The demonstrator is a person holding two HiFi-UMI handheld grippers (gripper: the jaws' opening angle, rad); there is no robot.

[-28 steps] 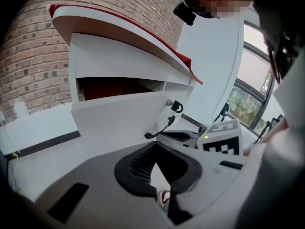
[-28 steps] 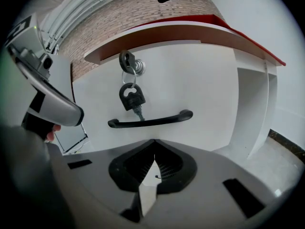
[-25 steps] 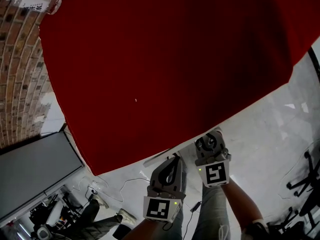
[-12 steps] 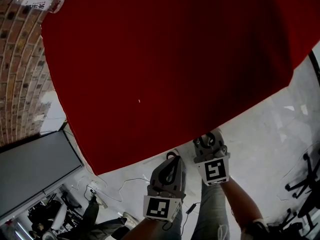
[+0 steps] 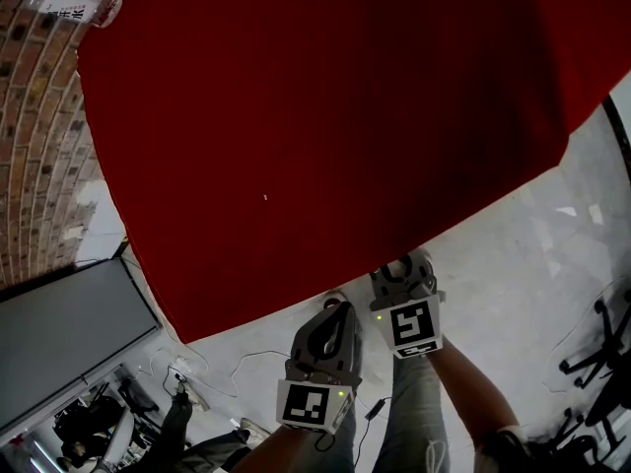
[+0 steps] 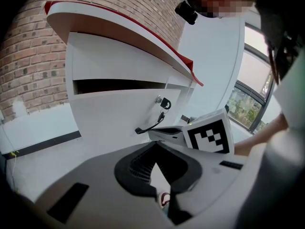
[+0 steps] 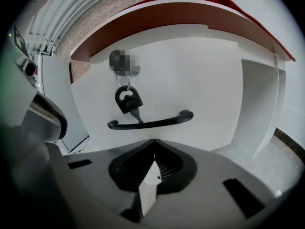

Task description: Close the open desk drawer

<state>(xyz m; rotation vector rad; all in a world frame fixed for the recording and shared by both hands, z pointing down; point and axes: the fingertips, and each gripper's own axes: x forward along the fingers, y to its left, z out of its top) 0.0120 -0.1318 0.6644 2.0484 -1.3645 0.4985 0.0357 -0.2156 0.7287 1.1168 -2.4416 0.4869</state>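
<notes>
A plastic bottle (image 5: 69,0) lies beside the brick wall (image 5: 39,146); thin cables (image 5: 229,365) cross the pale floor (image 5: 537,254) near black chair legs (image 5: 592,355).

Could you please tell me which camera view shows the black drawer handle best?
The right gripper view: the handle faces it whole and unobstructed. The left gripper view shows it small and side-on; the head view shows only the red desktop.

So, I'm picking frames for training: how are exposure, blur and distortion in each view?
Head view: dim, the red desk top nearly featureless, its edges bowed. Left gripper view: strong fisheye, black corners, a bright window at the right. Right gripper view: evenly lit, the drawer handle sharp, straight lines curved by the lens.
</notes>
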